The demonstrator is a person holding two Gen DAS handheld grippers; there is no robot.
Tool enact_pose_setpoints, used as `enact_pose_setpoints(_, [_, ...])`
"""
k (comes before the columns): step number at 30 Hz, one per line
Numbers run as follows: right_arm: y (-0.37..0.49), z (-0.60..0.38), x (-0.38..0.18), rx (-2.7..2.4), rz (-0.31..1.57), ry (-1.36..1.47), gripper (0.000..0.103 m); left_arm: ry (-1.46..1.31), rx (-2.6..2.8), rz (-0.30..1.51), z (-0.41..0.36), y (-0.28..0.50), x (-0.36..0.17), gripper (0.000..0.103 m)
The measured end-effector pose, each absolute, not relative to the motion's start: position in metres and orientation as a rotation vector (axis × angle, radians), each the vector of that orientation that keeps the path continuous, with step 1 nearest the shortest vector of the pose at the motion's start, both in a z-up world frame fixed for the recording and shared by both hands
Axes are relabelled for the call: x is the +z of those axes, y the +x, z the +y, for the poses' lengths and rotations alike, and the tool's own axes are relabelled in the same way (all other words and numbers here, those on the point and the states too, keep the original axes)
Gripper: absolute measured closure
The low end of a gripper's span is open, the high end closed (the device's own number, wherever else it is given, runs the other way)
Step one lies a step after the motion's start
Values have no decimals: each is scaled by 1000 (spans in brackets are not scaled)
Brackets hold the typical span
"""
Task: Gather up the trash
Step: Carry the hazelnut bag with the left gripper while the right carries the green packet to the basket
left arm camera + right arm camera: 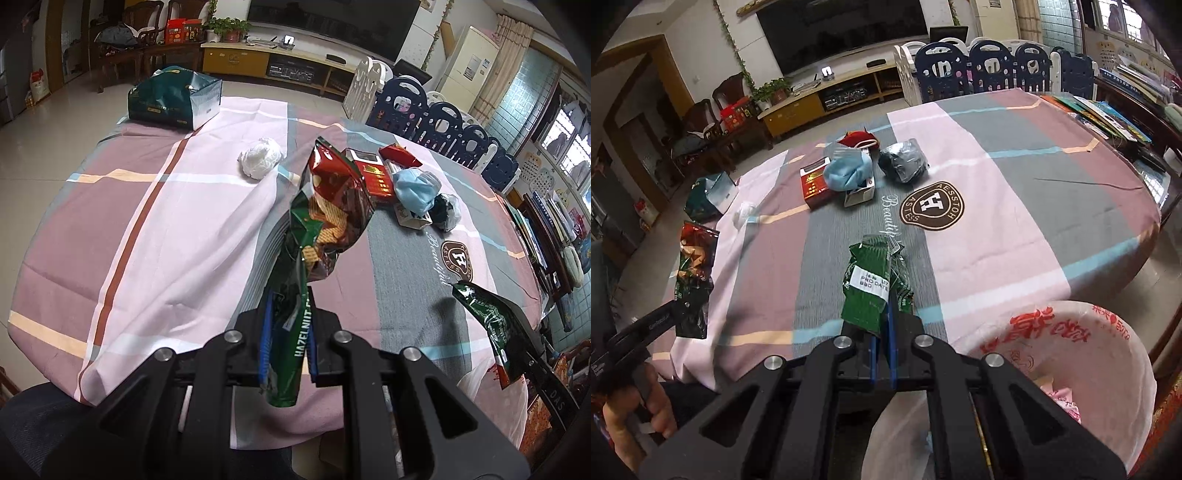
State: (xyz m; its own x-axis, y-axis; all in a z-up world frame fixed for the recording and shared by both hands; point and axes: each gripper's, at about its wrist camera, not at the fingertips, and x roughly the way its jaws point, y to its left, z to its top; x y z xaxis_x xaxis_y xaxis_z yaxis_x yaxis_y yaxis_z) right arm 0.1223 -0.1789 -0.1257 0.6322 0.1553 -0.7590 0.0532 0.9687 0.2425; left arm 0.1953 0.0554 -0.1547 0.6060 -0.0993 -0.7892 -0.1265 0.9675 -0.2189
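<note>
Jaws clamped, left gripper (287, 341) pinching hazelnut wrapper (325, 206), right gripper (882, 345) apparently gripping green wrapper (873, 284).

the blue mask (846, 170) at upper centre is motion-blurred; the white carton (860, 195) under it is partly hidden.

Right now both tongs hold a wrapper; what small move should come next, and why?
Probably swing the right tongs over the pink plastic bag and release. They are shut on the green wrapper piece, the bag's mouth gapes just beside them, and the left tongs hold the hazelnut wafer wrapper farther off.
</note>
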Motion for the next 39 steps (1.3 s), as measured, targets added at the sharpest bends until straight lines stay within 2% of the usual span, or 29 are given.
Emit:
enact_pose_setpoints(13, [107,-135,-97,124,839,160,97,-314,25,905,68,190,-155,86])
enact_pose_setpoints(25, [96,-144,-81,123,803,164,97,-305,32,910,66,191,-155,86])
enact_pose_setpoints(30, [72,-162,-69,103,774,88,97,-312,28,902,67,190,-154,87])
enact_pose_setpoints(39, [25,-241,-75,-36,801,129,97,-311,41,885,66,188,-152,87])
